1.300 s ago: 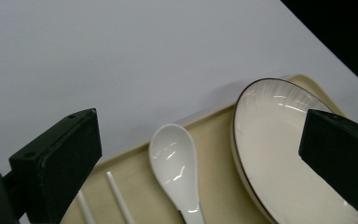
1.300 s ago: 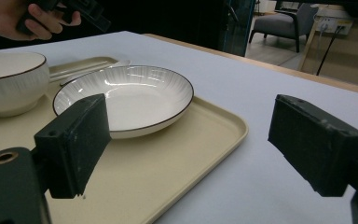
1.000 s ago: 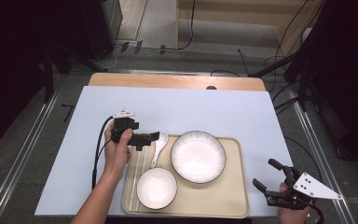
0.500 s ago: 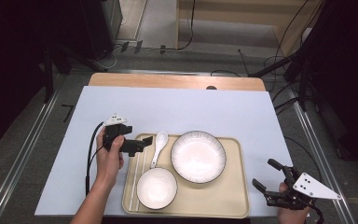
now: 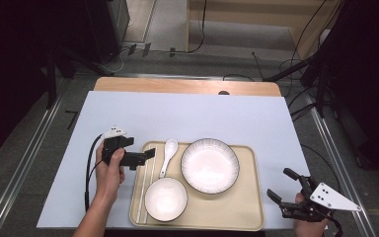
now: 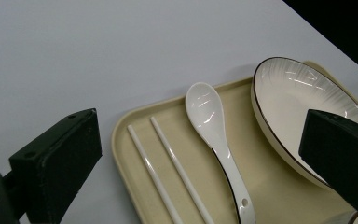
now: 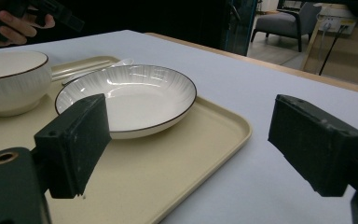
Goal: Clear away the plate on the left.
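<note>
Left gripper (image 5: 145, 156) sits over the tray's (image 5: 246, 217) left edge, jaws spread wide, holding nothing. Just ahead lie the spoon (image 6: 213, 131) and two chopsticks (image 6: 168, 163) on the tray. Spoon looks glazed ceramic: light, stiff, slippery, chippable; best pinched across the thin handle. Plate (image 5: 209, 165) is ribbed, bowl (image 5: 166, 198) smooth, probably ceramic too. Right gripper (image 5: 288, 191) is off the tray's right corner, also wide open.

A wooden table (image 5: 128, 85) is covered by a pale blue-white sheet (image 5: 187, 116), with a beige tray (image 5: 227, 212) on it.
</note>
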Demonstrator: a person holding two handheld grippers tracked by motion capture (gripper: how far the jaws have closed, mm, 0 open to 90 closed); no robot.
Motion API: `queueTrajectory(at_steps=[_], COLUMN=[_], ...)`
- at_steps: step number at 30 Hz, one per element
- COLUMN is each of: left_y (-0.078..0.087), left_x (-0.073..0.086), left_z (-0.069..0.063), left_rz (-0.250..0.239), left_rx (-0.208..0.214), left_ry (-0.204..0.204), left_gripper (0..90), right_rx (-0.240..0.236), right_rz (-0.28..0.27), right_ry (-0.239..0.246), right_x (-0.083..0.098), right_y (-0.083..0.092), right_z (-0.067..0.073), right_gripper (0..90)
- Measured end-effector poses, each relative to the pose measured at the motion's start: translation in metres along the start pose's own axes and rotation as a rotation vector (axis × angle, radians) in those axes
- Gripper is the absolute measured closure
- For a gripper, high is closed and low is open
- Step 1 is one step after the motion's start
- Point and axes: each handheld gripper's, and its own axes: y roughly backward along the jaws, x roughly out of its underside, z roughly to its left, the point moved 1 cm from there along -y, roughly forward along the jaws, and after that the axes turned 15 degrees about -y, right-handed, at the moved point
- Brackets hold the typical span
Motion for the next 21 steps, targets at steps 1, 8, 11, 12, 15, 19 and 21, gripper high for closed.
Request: queueTrajectory(at_steps=[1, 8, 11, 12, 15, 19, 21], left_y=[0.000, 0.008, 0.012, 0.012, 0.017, 0.021, 0.023], left_x=[0.000, 0.010, 0.012, 0.012, 0.016, 0.021, 0.022], left_z=[0.000, 0.000, 0.002, 0.002, 0.002, 0.003, 0.003], left_rz=[0.000, -0.004, -0.013, -0.013, -0.016, -0.015, -0.014], left_rx=[0.000, -0.010, -0.022, -0.022, -0.034, -0.043, -0.041], left_ry=[0.000, -0.004, -0.002, -0.002, -0.014, -0.016, -0.016], left_gripper=[0.0, 0.0, 0.0, 0.0, 0.0, 0.0, 0.0], right_rx=[0.001, 0.001, 0.000, 0.000, 0.000, -0.002, -0.002], right_rz=[0.000, -0.001, 0.000, 0.000, 0.000, 0.004, 0.002], right_ry=[0.001, 0.000, 0.000, 0.000, -0.001, -0.002, -0.002], right_x=[0.000, 0.000, 0.000, 0.000, 0.000, 0.000, 0.000], right_y=[0.000, 0.000, 0.000, 0.000, 0.000, -0.001, -0.001], right_z=[0.000, 0.000, 0.000, 0.000, 0.000, 0.001, 0.001], right_gripper=[12.9, 12.9, 12.9, 12.9, 13.0, 13.0, 12.9])
